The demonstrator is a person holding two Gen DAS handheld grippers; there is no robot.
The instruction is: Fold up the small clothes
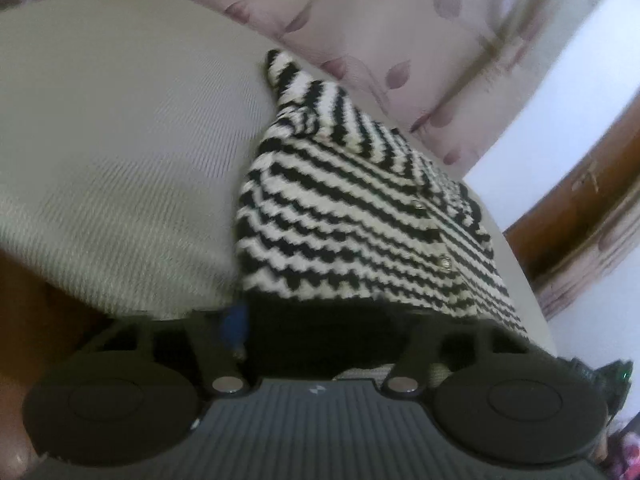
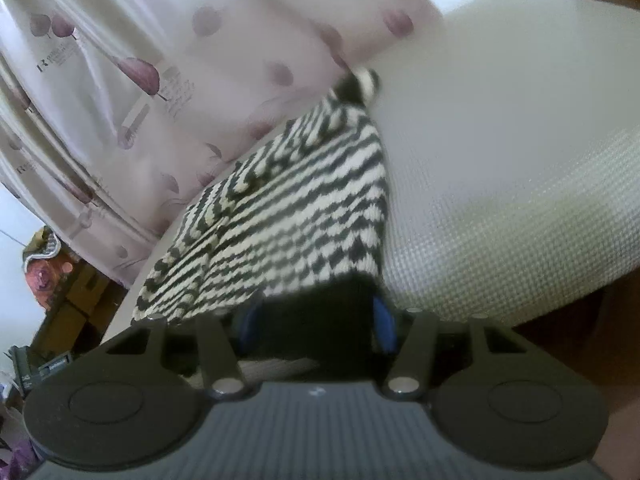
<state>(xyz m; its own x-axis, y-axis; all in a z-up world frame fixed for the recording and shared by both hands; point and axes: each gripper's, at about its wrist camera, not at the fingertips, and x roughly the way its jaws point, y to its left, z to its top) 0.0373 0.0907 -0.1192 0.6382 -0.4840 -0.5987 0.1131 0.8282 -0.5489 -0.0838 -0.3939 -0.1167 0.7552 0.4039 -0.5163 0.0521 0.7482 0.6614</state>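
A small black-and-white striped knit garment (image 1: 352,208) with small buttons lies on a pale ribbed surface (image 1: 120,160), its black hem nearest me. That hem drapes over my left gripper (image 1: 320,328). One blue pad (image 1: 234,326) shows at the hem's left corner, and the other finger is hidden under the knit. In the right wrist view the same garment (image 2: 288,216) lies left of centre on the pale surface (image 2: 500,160). My right gripper (image 2: 317,320) stands open at the hem's right corner. The black hem sits between its blue pads (image 2: 384,324), which stand apart.
A floral curtain (image 1: 380,20) hangs just behind the surface's far edge; it also fills the upper left in the right wrist view (image 2: 140,80). Brown wooden furniture (image 1: 580,220) stands past the right edge. Cluttered boxes and cloth (image 2: 48,272) sit low beyond the left edge.
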